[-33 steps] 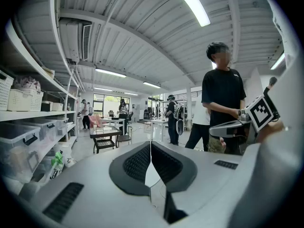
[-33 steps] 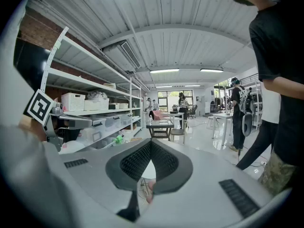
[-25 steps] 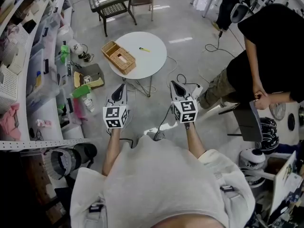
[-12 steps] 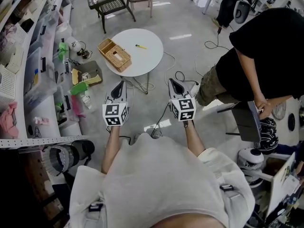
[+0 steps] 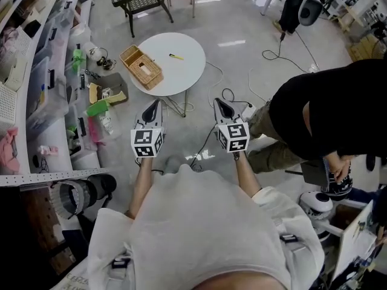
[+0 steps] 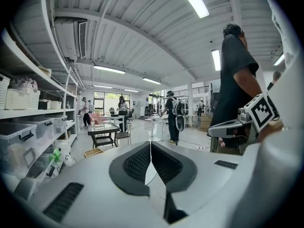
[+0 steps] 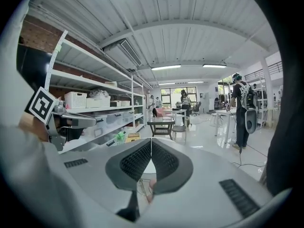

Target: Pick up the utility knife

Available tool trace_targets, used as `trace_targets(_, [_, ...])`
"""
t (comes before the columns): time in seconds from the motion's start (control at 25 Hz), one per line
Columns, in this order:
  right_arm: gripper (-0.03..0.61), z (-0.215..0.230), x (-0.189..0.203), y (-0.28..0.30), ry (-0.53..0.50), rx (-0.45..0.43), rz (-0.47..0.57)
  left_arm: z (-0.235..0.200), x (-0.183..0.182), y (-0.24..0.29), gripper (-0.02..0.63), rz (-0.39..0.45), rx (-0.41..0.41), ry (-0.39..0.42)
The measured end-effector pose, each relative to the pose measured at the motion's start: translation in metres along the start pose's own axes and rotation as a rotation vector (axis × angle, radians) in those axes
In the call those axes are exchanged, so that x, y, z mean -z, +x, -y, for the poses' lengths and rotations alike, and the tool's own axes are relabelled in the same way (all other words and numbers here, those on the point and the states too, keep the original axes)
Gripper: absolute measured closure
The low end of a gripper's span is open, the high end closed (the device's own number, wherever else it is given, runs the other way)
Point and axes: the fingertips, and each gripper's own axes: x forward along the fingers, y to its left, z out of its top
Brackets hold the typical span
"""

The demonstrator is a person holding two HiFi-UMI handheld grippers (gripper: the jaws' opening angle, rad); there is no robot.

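My left gripper and right gripper have jaws closed, empty: the utility knife lies well off on the upper-centre counter.

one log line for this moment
phase: pre-grasp | left claw: shut, empty | right claw: shut, empty | utility knife: lying on round table, not yet reached
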Motion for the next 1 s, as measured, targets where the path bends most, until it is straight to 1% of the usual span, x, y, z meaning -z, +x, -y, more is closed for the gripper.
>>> trace_targets(0.16, [0.548, 0.008, 0.0, 0.016, -0.001, -0.004, -0.002, -0.005, -0.001, 0.015, 0.591, 0.0, -0.001, 0.005])
trace_targets(0.36, [0.548, 0.007, -0.002, 0.041, 0.002, -0.022, -0.019, -0.021, 0.002, 0.036, 0.591, -0.005, -0.003, -0.005])
trace_targets(0.52, [0.548, 0.015, -0.002, 0.067, -0.003, -0.011, -0.029, -0.035, -0.001, 0.063, 0.591, 0.005, 0.013, -0.008])
trace_targets(0.8, [0.548, 0.026, -0.016, 0.131, -0.003, 0.017, -0.047, -0.075, -0.008, 0.125, 0.591, 0.012, 0.051, -0.021])
trace_targets(1.0, [0.548, 0.029, -0.035, 0.184, -0.01, 0.039, -0.059, -0.117, -0.02, 0.165, 0.591, 0.011, 0.074, -0.034])
